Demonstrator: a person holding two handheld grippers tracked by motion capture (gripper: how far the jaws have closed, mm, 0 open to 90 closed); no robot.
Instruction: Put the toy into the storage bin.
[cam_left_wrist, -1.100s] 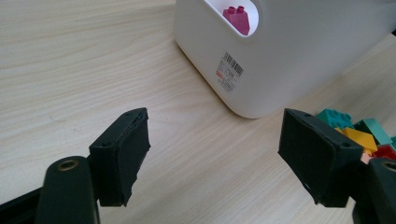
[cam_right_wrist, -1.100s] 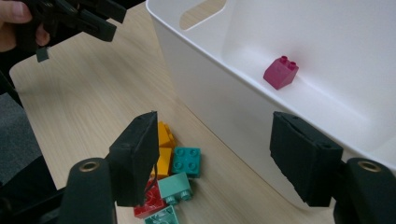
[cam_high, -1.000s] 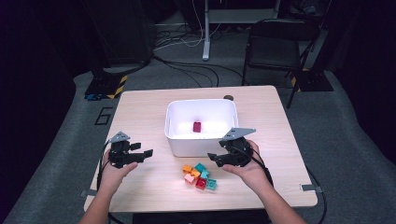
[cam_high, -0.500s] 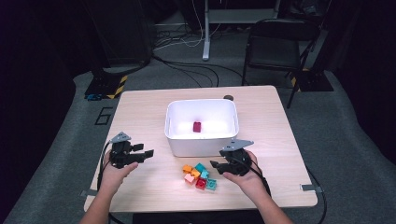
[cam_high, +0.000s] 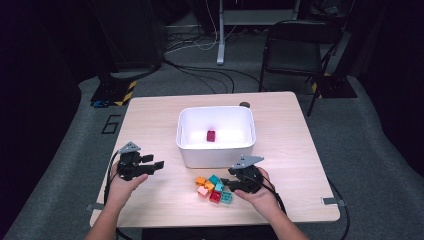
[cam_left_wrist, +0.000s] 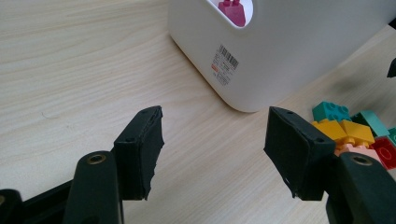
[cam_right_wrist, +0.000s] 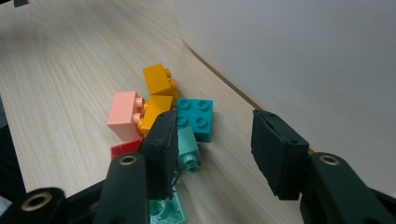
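Note:
A white bin (cam_high: 216, 151) stands mid-table with a magenta brick (cam_high: 211, 135) inside. In front of it lies a small pile of bricks (cam_high: 213, 189): orange (cam_right_wrist: 158, 80), salmon (cam_right_wrist: 123, 114), teal (cam_right_wrist: 196, 117), mint (cam_right_wrist: 189, 150) and red (cam_right_wrist: 122, 150). My right gripper (cam_right_wrist: 212, 140) is low over the pile's right side. Its jaws have just been closing; the mint brick lies beside the left pad and no pad presses on it. My left gripper (cam_left_wrist: 212, 151) hovers over bare table left of the bin. Its jaws have also been closing, with nothing between them.
The bin's wall (cam_right_wrist: 299, 60) rises close beside my right gripper. A small dark disc (cam_high: 244, 104) sits behind the bin. Bare wooden table (cam_high: 150, 125) stretches left of the bin. A black chair (cam_high: 295, 50) and cables stand beyond the far edge.
My right gripper has come down from beside the bin's front corner to the brick pile. Both grippers' jaws stand narrower than before. The left hand has stayed where it was.

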